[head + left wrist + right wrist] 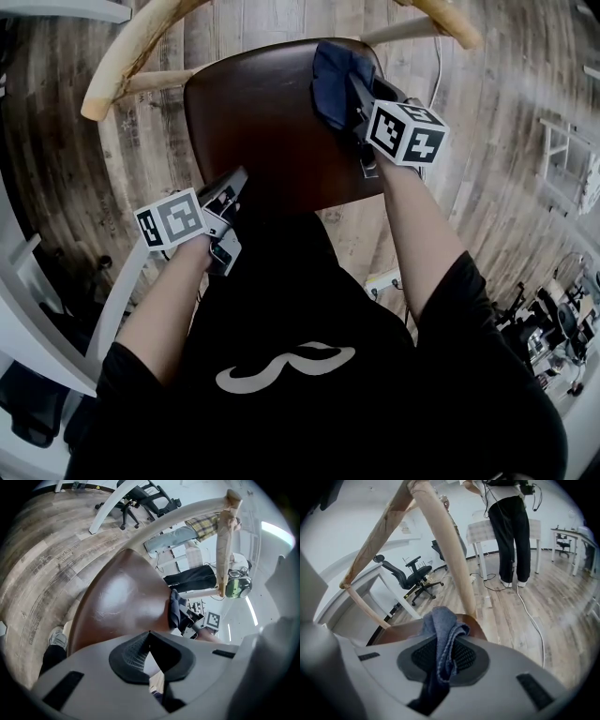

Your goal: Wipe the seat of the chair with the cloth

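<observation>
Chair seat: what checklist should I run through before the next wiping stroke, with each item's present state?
1. Cloth gripped: ok. The right gripper is shut on the blue cloth.
2. Cloth pressed on the seat: cannot tell. It sits over the seat's far right edge.
3. Seat free of other things: ok. The brown surface is bare.
4. Left gripper empty: ok. Its jaws are together on nothing.
5. Left gripper out of the stroke's way: ok. It hangs at the seat's near left edge.
</observation>
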Demonstrator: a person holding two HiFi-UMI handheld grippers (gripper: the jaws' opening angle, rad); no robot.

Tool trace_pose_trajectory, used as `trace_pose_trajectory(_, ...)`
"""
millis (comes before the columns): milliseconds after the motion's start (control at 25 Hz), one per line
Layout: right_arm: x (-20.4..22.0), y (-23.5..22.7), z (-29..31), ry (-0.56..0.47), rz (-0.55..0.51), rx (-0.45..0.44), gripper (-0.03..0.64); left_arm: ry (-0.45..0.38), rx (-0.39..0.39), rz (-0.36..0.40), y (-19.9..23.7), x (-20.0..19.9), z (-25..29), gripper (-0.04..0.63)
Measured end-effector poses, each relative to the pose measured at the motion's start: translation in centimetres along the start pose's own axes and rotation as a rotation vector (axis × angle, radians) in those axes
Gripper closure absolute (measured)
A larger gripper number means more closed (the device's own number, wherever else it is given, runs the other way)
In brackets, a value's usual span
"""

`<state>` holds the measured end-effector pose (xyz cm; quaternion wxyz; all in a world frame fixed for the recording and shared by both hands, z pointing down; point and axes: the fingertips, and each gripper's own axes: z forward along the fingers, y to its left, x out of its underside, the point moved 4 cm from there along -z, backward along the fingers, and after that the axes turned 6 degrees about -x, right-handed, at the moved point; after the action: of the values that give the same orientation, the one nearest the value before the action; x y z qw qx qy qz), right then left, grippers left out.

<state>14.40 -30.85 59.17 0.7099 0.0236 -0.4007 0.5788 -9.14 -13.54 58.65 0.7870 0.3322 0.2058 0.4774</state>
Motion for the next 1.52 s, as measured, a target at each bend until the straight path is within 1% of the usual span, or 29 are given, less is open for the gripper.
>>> trace_pose_trajectory(360,-0.3,-4.6,-2.2,-0.027,0.044,0.061,0.563,-0.003,-0.006,0.000,-0.9,0.6,0.9,0.583)
trace_pose_trajectory(760,-0.4,-5.1,-2.1,-0.016,0.017,0.043,0.563,-0.040,-0.007,-0.012,-1.1,0.7,1.3,0.583)
trace_pose_trajectory(920,-0.4,-4.9,-2.2,-0.014,0.007,0.051,0.563,-0.062,-0.006,-0.024,-0.5,0.6,0.7,0.583)
trace_pose_trajectory(1160,-0.7,-4.0,-2.9,-0.056,0.023,0.065,0.563,-0.115,-0.001,-0.060,1.0,0.2,-1.3,0.583)
trace_pose_trajectory(1240,-1.1,-2.9,-3.3,-0.073,0.016,0.058,0.563,-0.124,-0.003,-0.064,1.6,0.3,-2.0,0.583)
trace_pose_trajectory(1360,-1.7,-0.3,-3.7,-0.104,-0.011,0.030,0.563,-0.134,-0.009,-0.073,2.9,0.6,-3.3,0.583)
trace_pose_trajectory(1520,-1.9,4.7,-3.9,-0.145,-0.040,-0.034,0.563,-0.141,-0.023,-0.081,4.8,0.9,-4.9,0.583)
